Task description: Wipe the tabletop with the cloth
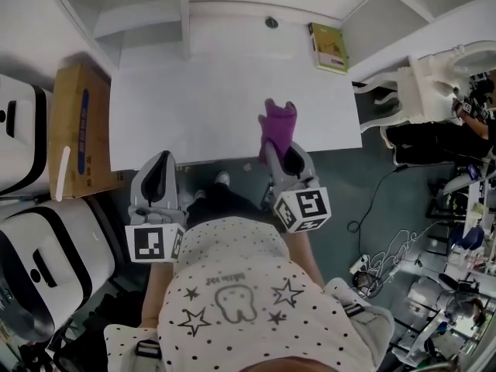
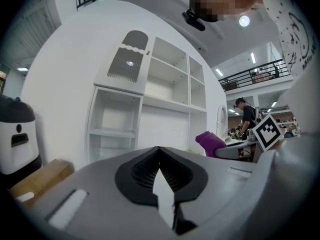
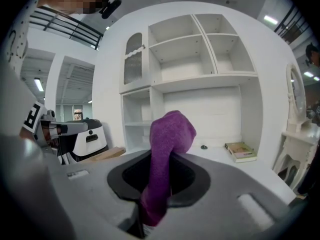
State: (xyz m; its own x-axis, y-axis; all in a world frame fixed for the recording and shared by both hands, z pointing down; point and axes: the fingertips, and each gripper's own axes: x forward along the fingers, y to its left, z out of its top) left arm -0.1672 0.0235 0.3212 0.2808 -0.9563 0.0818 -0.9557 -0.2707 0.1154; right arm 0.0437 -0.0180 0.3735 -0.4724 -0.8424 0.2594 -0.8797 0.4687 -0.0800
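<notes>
1. I am looking down through the head camera at a white tabletop (image 1: 201,99), set against a white shelf unit (image 1: 147,6).
2. The right gripper (image 1: 273,147) is at the tabletop's near edge, right of centre. Its marker cube (image 1: 302,208) faces the camera.
3. In the right gripper view, the right gripper's (image 3: 162,151) jaws are pressed onto a purple cloth (image 3: 172,129). The cloth runs up between them, and its free end bulges above the tips and folds over.
4. From the head view, the cloth (image 1: 277,124) juts forward from the right gripper over the front part of the tabletop. I cannot tell whether it touches the surface.
5. The left gripper (image 1: 161,161) sits just off the tabletop's near edge, left of centre, well apart from the cloth.
6. In the left gripper view, the left gripper's (image 2: 160,151) jaws are pressed together at the tips with nothing between them. The cloth (image 2: 210,141) shows off to the right.
7. A book (image 1: 328,47) lies at the tabletop's far right corner. A small dark round object (image 1: 271,22) sits near the back edge.
8. A cardboard box (image 1: 77,130) stands beside the tabletop's left edge.
</notes>
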